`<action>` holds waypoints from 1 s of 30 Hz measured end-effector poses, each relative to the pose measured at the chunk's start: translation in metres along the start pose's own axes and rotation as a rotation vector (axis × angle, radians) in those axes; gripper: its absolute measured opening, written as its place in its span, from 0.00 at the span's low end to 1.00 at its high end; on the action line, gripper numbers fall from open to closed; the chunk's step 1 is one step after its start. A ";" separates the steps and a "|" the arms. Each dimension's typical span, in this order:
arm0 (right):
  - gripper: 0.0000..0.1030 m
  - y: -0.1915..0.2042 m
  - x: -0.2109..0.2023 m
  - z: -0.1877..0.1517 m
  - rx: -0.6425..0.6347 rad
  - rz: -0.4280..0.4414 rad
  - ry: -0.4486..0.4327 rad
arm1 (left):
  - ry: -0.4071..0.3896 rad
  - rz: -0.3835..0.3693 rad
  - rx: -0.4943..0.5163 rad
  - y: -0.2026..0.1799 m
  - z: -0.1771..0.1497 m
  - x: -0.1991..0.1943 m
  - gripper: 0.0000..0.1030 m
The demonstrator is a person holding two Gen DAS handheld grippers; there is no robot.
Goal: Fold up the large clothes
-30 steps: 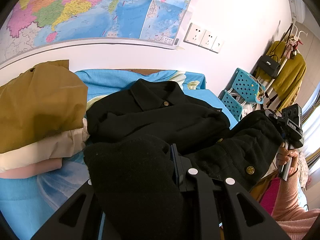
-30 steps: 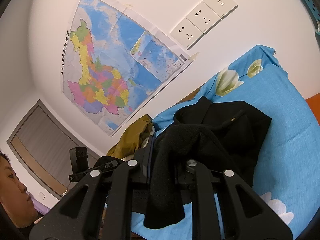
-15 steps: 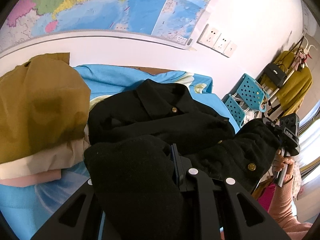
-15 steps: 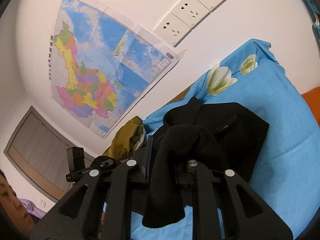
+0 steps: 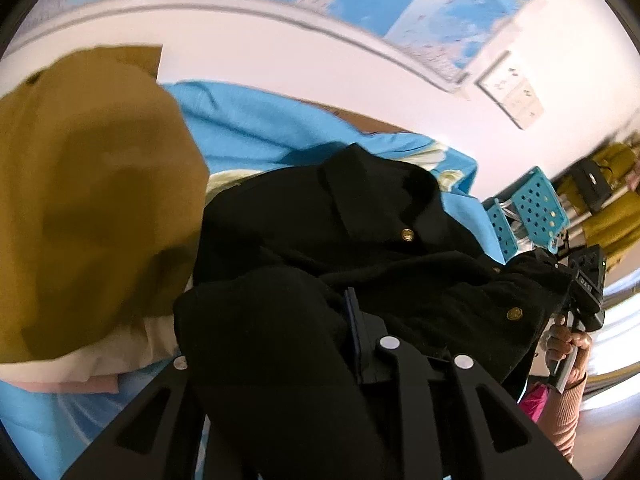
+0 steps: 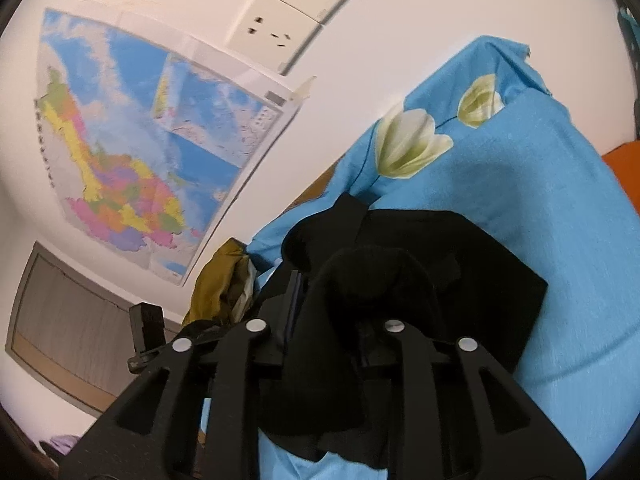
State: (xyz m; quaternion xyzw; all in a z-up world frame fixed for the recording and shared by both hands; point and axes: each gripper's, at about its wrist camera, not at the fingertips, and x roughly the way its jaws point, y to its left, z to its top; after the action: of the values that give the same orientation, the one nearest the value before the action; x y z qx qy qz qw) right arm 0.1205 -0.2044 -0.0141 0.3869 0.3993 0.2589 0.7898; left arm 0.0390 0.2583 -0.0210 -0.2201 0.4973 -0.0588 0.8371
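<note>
A black jacket (image 5: 360,232) with gold buttons lies on a blue flowered bedsheet (image 5: 256,128), collar toward the wall. My left gripper (image 5: 320,320) is shut on a thick fold of the jacket's near edge, which drapes over its fingers. My right gripper (image 6: 332,288) is shut on another bunch of the same black jacket (image 6: 460,264), lifted above the bedsheet (image 6: 560,200). The right gripper also shows at the right of the left wrist view (image 5: 576,292), held by a hand, with jacket cloth in it. The left gripper shows in the right wrist view (image 6: 148,332).
A stack of folded clothes (image 5: 80,208), mustard on top, beige and pink beneath, sits left of the jacket. A wall map (image 6: 136,152) and sockets (image 6: 288,20) are behind the bed. Blue perforated baskets (image 5: 536,208) and hanging clothes (image 5: 608,200) stand at the right.
Both grippers have moved forward toward the collar and tipped, carrying the jacket's lower edge with them. The right gripper has come closer to the wall. Both grips are unchanged.
</note>
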 end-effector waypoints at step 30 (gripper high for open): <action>0.11 0.079 0.077 -0.056 -0.644 -0.294 0.085 | -0.029 0.049 0.412 -0.080 -0.026 0.050 0.37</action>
State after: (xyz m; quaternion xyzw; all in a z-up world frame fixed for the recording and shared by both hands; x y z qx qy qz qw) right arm 0.1085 -0.0817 -0.0044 0.0455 0.3814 0.2709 0.8827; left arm 0.0514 0.1625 -0.0372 -0.0330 0.4681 -0.1355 0.8726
